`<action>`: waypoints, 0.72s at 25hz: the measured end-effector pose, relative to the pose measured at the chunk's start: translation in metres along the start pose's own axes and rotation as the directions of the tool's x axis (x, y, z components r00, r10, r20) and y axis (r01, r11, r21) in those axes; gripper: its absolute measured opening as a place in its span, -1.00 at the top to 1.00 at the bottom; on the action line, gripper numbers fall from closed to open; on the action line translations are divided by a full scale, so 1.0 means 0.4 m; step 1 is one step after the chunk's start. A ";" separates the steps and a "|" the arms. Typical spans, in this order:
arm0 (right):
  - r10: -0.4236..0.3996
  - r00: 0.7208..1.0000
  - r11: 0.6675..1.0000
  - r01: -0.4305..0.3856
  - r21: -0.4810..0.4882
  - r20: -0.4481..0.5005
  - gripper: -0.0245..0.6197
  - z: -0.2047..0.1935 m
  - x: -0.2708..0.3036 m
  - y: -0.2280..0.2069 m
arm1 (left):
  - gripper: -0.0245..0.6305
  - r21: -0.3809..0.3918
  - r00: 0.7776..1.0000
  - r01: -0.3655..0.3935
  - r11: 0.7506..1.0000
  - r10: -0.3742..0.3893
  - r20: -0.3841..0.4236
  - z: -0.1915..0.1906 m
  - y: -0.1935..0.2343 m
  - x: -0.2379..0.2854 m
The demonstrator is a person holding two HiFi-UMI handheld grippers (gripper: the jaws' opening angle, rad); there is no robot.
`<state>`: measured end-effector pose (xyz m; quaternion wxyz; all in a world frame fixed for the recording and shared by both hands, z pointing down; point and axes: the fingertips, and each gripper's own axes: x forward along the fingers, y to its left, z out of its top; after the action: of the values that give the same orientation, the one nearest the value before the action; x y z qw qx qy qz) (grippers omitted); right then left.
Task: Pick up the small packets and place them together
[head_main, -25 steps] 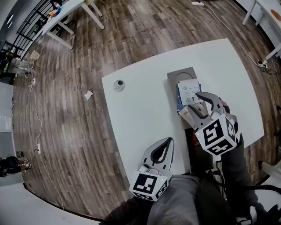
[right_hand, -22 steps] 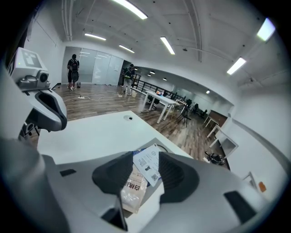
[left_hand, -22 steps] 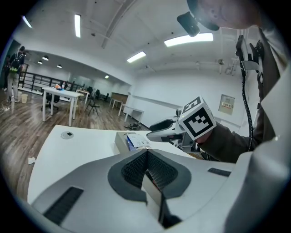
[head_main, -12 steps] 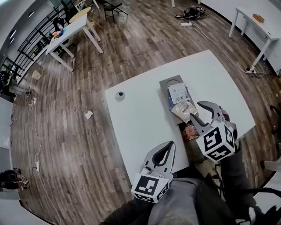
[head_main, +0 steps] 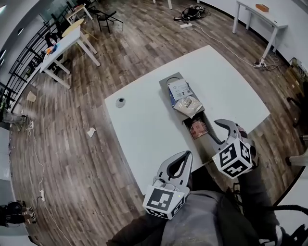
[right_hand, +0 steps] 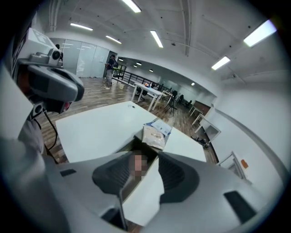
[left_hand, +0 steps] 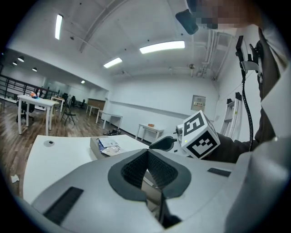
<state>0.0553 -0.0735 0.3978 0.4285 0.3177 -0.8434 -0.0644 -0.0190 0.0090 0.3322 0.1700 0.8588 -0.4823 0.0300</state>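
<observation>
A long grey tray lies on the white table. It holds a blue-and-white packet, a beige packet and a reddish packet in a row. My right gripper hovers open just off the tray's near end, with nothing between its jaws. In the right gripper view the tray and the beige packet lie straight ahead. My left gripper is shut and empty at the table's near edge. From the left gripper view, the tray sits far off.
A small round grey disc rests on the table's left part. Beyond it are wooden floor, a paper scrap, cables and other tables. The person's legs fill the bottom of the head view.
My right gripper has drawn back from over the beige packet to the tray's near end, still open. The packets stay in the tray. My left gripper has risen a little.
</observation>
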 end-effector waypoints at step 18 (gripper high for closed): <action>0.296 0.936 0.950 -0.310 -0.046 -0.191 0.24 -0.070 0.254 0.094 | 0.92 -0.078 0.989 -0.121 0.990 0.113 -0.099 -0.039 0.152 0.083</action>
<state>0.0148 -0.0993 0.4987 0.5201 0.1721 -0.8366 0.0001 -0.0507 -0.0422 0.3700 0.2264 0.8186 -0.5244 0.0601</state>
